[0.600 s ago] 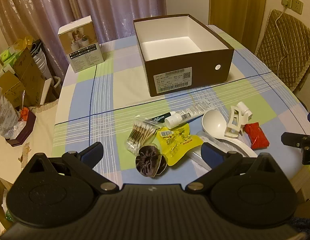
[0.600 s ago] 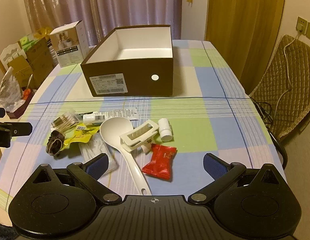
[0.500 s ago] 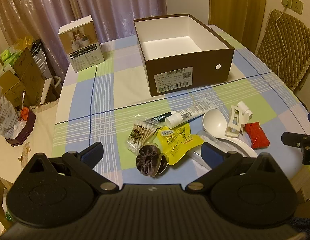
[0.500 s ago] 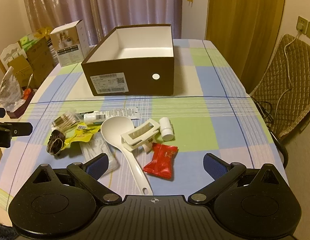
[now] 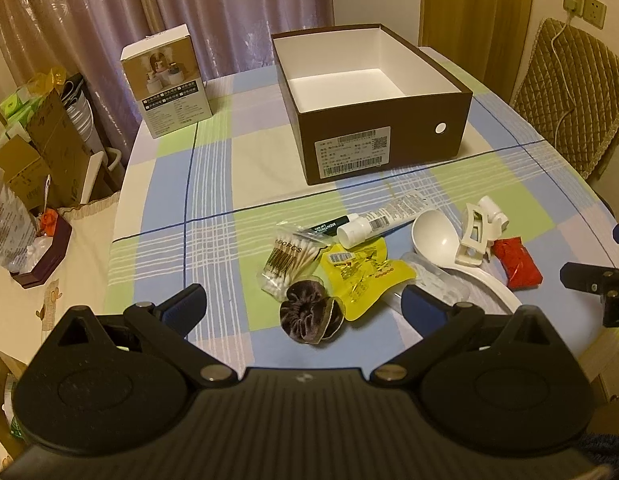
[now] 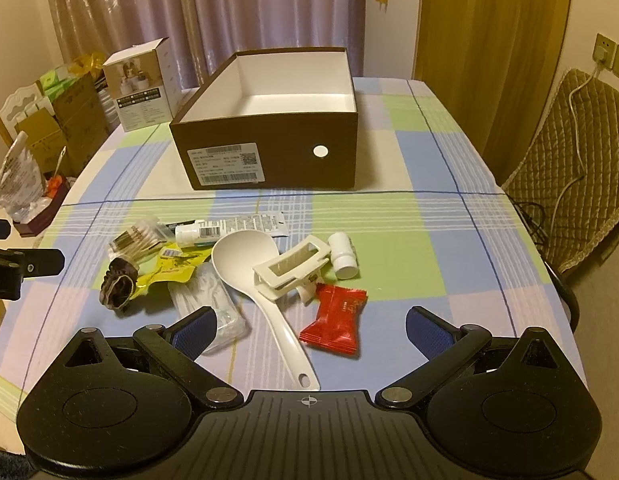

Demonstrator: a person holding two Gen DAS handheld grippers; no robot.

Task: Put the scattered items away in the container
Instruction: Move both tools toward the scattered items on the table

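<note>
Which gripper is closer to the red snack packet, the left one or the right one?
Right. The right gripper, open, hovers just short of the red snack packet, which lies almost between its fingers. The left gripper, open, faces the dark scrunchie, at the pile's other end.

Left gripper jaws spread wide, empty, angled downward; right gripper likewise.

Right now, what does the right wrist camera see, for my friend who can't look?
An empty brown box stands on a checked tablecloth, with a white spoon, red packet and other bits scattered before the open tongs.
</note>
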